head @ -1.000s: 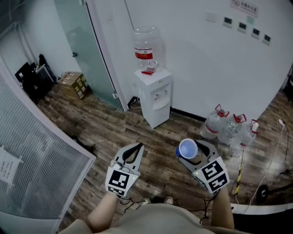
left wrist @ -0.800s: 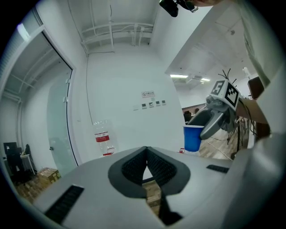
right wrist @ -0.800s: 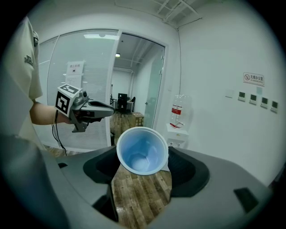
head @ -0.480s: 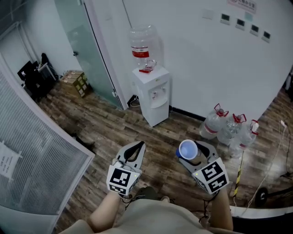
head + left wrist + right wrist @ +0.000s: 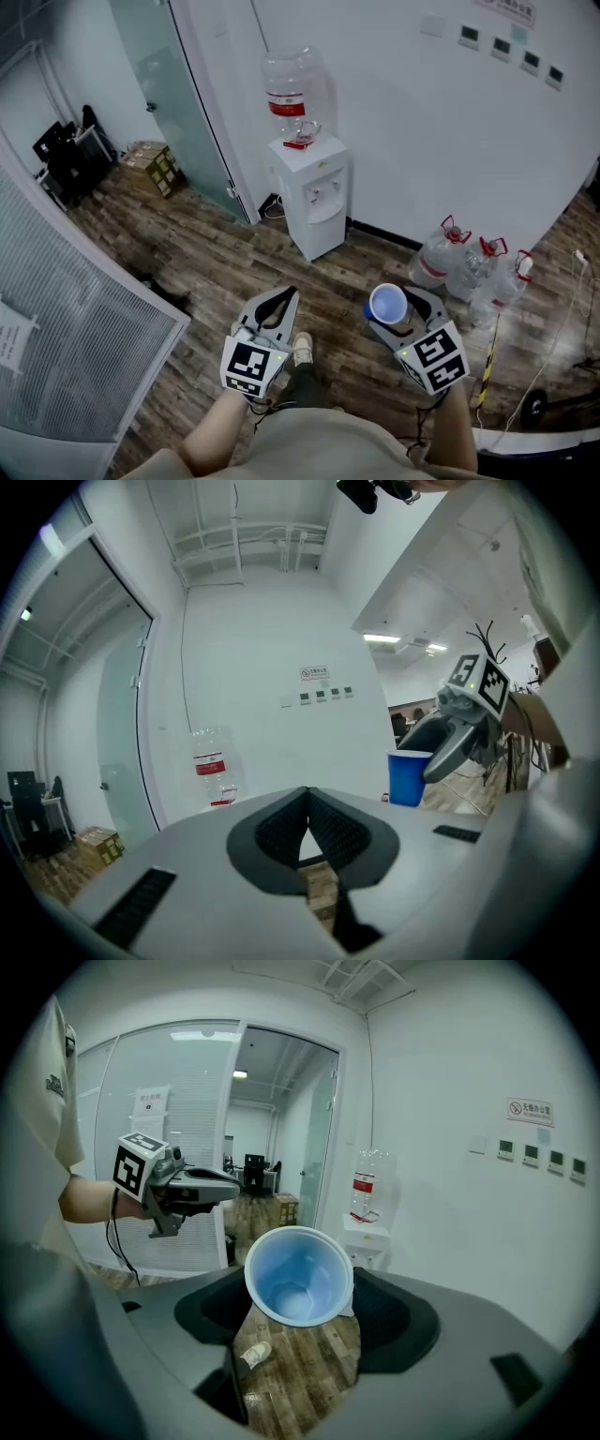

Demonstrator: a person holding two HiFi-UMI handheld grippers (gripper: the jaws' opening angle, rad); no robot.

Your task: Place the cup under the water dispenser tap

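Head view has the blue cup (image 5: pixel 386 304) upright, clamped between the right tongs (image 5: pixel 401 311), well apart from the water dispenser (image 5: pixel 314 202) across the wooden floor (image 5: pixel 234 272). So the pick-up looks done; the walk over and setting the cup under a tap remain. Left tongs (image 5: pixel 279 305) are pressed together, empty. The dispenser's taps are too small to make out, and its tray hardly shows.

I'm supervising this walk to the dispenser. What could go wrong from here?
1. The right gripper holds the blue cup only by its sides; it may slip or buckle.
2. The water dispenser stands well off across the floor; spare bottles stand near the path.
3. Its tap recess looks narrow for wide jaws.
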